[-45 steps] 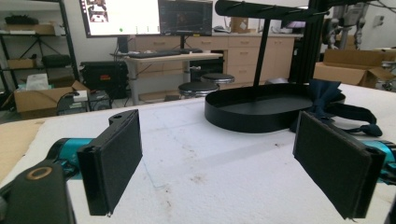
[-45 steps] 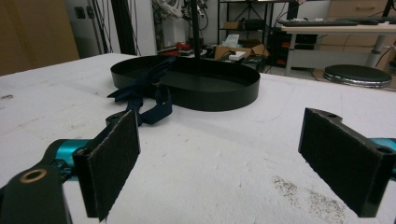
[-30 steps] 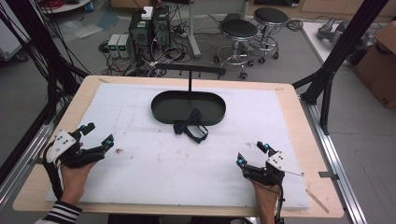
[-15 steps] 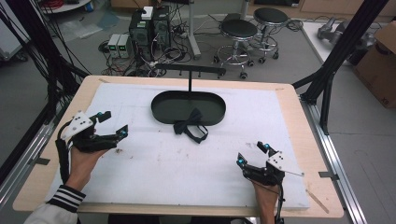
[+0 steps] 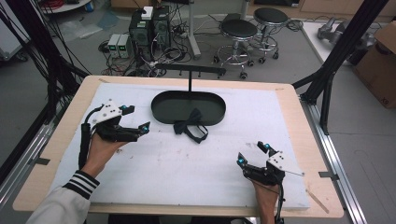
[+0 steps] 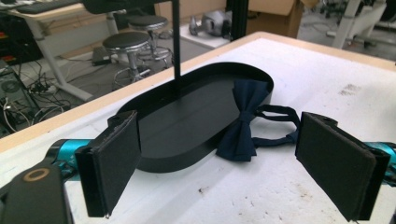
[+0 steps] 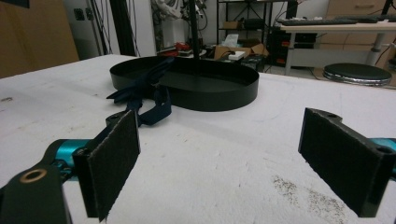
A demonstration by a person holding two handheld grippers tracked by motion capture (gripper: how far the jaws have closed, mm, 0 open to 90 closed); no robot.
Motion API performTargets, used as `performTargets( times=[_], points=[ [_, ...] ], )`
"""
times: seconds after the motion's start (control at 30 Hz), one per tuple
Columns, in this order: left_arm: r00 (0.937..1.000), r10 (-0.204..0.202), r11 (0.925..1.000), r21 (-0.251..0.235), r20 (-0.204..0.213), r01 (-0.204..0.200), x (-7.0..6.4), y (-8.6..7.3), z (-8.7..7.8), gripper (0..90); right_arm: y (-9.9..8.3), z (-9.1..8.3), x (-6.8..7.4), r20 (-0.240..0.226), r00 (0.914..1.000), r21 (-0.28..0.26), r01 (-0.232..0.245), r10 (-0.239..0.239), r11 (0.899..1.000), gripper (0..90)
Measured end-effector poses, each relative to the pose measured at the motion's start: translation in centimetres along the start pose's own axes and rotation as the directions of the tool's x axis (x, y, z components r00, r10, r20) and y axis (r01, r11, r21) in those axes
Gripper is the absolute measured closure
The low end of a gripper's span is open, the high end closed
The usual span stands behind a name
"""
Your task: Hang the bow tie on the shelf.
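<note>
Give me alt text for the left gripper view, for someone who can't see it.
The left tool, jaws wide open and empty, points at a navy bow tie draped over the rim of a black oval tray on a white table cover. A thin black post rises from the tray.

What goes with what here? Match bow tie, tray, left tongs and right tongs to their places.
1 bow tie
2 tray
3 left tongs
4 right tongs

a open, low at the table's near right
b open, left of the tray
c draped over the tray's near rim
d oval, under the black stand

Pairs: 1-c, 2-d, 3-b, 4-a
</note>
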State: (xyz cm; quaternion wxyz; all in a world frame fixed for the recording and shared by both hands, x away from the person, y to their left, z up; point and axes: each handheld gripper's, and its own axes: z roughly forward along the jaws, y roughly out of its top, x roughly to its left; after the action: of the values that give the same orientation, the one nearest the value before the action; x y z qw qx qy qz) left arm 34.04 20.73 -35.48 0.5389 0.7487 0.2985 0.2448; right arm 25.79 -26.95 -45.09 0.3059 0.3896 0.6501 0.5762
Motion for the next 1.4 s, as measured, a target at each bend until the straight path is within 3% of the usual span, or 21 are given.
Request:
performTargets(
  times=[0.2, 0.4, 0.57, 0.9, 1.07, 1.17, 1.23, 1.4],
  points=[
    [0.9998, 0.013, 0.9990, 0.042, 0.017, -0.014, -0.5, 1.1, 1.5, 14.8, 0.0, 0.0, 0.0, 0.000, 1.0000, 0.000, -0.002, 0.002, 1.000, 11.7],
    [0.9996, 0.019, 0.9895, 0.143, 0.020, -0.021, -1.2, 1.9, 3.7, 15.2, 0.0, 0.0, 0.0, 0.003, 1.0000, 0.000, -0.004, 0.004, 1.000, 11.7],
    [0.9988, 0.025, 0.9817, 0.187, 0.041, -0.033, -1.6, 2.3, 5.0, 15.4, 0.0, 0.0, 0.0, 0.008, 0.9999, -0.002, -0.008, 0.008, 1.000, 11.7],
    [0.9924, 0.087, 0.9502, 0.292, 0.088, -0.109, -3.0, 2.8, 8.8, 15.9, 0.0, -0.1, -0.1, 0.008, 0.9999, -0.007, -0.013, 0.013, 1.000, 11.7],
    [0.9905, 0.089, 0.9385, 0.324, 0.104, -0.119, -3.5, 2.9, 10.5, 15.9, 0.0, -0.1, -0.1, 0.006, 0.9999, -0.012, -0.014, 0.014, 1.000, 11.7],
    [0.9893, 0.090, 0.9359, 0.330, 0.115, -0.123, -3.6, 2.8, 11.5, 15.9, 0.0, -0.1, -0.1, 0.005, 0.9999, -0.014, -0.012, 0.012, 1.000, 11.7],
    [0.9874, 0.103, 0.9260, 0.351, 0.120, -0.139, -3.7, 2.3, 12.5, 15.9, 0.0, -0.1, -0.1, 0.004, 0.9999, -0.015, -0.010, 0.010, 1.000, 11.7],
    [0.9860, 0.114, 0.9158, 0.372, 0.122, -0.152, -4.0, 1.9, 13.4, 15.9, 0.0, -0.2, -0.1, 0.002, 0.9998, -0.012, -0.021, 0.021, 1.000, 11.7]
  ],
)
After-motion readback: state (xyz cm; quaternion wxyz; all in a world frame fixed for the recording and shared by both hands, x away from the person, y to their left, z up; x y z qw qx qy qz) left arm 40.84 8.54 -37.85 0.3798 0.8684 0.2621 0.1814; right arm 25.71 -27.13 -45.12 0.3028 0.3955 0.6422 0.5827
